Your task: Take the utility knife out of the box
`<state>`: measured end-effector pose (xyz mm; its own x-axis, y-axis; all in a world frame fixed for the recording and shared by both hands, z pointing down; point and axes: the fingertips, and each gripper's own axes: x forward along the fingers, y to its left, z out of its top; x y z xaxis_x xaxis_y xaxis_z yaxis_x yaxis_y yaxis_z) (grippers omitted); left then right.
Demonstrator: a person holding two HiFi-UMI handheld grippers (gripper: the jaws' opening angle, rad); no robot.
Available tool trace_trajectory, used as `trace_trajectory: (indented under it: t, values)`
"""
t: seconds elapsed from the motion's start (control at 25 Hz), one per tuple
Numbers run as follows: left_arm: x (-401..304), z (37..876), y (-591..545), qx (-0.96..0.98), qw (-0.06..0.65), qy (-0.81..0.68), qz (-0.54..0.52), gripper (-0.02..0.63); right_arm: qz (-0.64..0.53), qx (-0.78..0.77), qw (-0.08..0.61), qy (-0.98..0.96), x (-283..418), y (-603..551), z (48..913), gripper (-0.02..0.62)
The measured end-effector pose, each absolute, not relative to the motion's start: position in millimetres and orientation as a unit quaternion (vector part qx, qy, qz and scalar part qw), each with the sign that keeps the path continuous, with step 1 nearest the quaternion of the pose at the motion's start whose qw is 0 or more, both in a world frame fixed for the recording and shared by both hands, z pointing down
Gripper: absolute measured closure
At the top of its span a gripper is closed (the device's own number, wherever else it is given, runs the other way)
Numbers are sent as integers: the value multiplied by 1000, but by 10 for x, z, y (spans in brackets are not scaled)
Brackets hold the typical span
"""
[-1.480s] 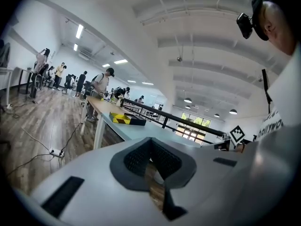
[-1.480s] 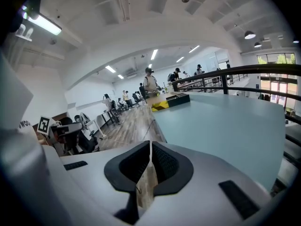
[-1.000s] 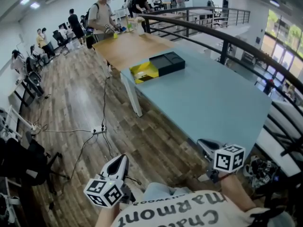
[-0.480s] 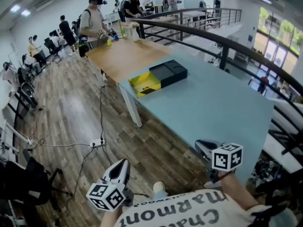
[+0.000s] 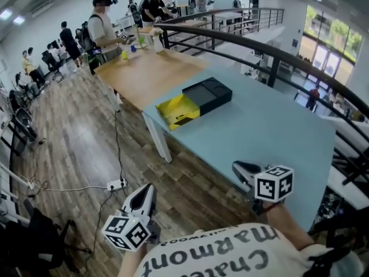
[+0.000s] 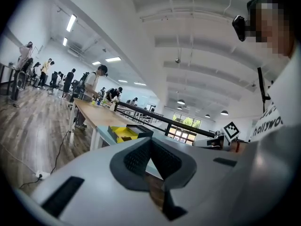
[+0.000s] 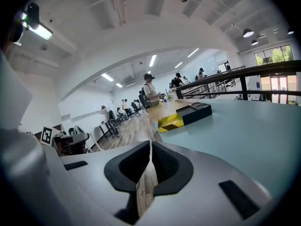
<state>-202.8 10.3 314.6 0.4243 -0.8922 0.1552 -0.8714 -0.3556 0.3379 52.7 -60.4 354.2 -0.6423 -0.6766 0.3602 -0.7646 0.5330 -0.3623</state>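
Note:
An open box lies on the light blue table (image 5: 271,131) near its far left corner: a yellow tray (image 5: 180,109) with a black part (image 5: 209,94) beside it. The utility knife cannot be made out at this distance. My left gripper (image 5: 147,188) hangs shut over the wooden floor, well short of the table. My right gripper (image 5: 237,167) is shut with nothing in it, at the table's near edge. The left gripper view shows its jaws (image 6: 151,141) together and the yellow tray (image 6: 123,133) far ahead. In the right gripper view the jaws (image 7: 150,144) meet, and the tray (image 7: 171,121) lies far ahead.
A wooden table (image 5: 144,68) joins the blue one at the far end, where people (image 5: 104,22) stand. A dark railing (image 5: 271,51) runs along the table's right side. A power strip with cables (image 5: 115,184) lies on the floor at the left.
Both grippers and the head have moved forward toward the table; the box now looks nearer and larger. Both grippers stay shut.

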Motion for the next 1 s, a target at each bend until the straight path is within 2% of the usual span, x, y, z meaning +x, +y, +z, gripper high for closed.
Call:
trace_trajectory:
  t: [0.28, 0.72, 1.0]
  values:
    - [-2245, 3187, -319, 834, 177, -521, -38, 604, 235, 423, 91, -870, 309, -977, 3630, 554]
    - [-2205, 3365, -670, 831, 225, -507, -41, 604, 269, 409, 133, -862, 183, -1182, 3932, 554]
    - [-2285, 3436, -992, 827, 235, -510, -34, 604, 276, 394, 130, -867, -58, -1660, 3961, 554]
